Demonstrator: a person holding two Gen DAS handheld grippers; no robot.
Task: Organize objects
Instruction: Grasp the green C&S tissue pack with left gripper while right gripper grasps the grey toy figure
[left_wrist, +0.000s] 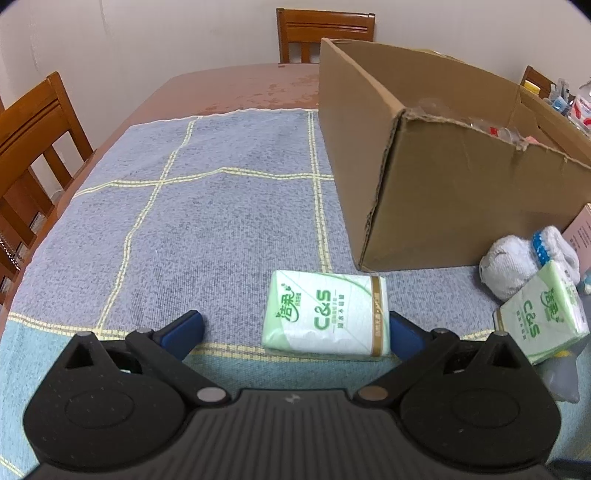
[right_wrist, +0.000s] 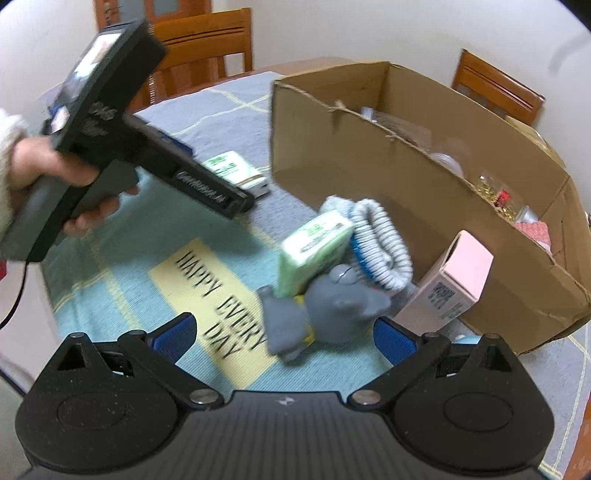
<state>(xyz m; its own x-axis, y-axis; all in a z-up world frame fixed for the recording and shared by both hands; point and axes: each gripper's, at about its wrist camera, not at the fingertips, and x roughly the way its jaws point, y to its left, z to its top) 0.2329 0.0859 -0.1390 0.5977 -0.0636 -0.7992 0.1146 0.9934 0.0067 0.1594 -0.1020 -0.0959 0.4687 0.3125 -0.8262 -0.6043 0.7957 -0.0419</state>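
My left gripper (left_wrist: 295, 330) is open just above the cloth, its fingers on either side of a green-and-white tissue pack (left_wrist: 327, 318) lying flat. A second tissue pack (left_wrist: 543, 314) leans on rolled grey socks (left_wrist: 517, 262) at the right. In the right wrist view my right gripper (right_wrist: 284, 334) is open and empty, with a grey plush toy (right_wrist: 325, 310) between its fingers, the second tissue pack (right_wrist: 314, 247), the socks (right_wrist: 384, 243) and a pink box (right_wrist: 454, 284) just beyond. The left gripper (right_wrist: 243, 201) shows there by the first pack (right_wrist: 236, 170).
An open cardboard box (left_wrist: 443, 184) with several items inside stands on the blue checked cloth (left_wrist: 207, 221); it also shows in the right wrist view (right_wrist: 369, 166). Wooden chairs (left_wrist: 33, 147) surround the table. Bottles (left_wrist: 576, 103) stand behind the box.
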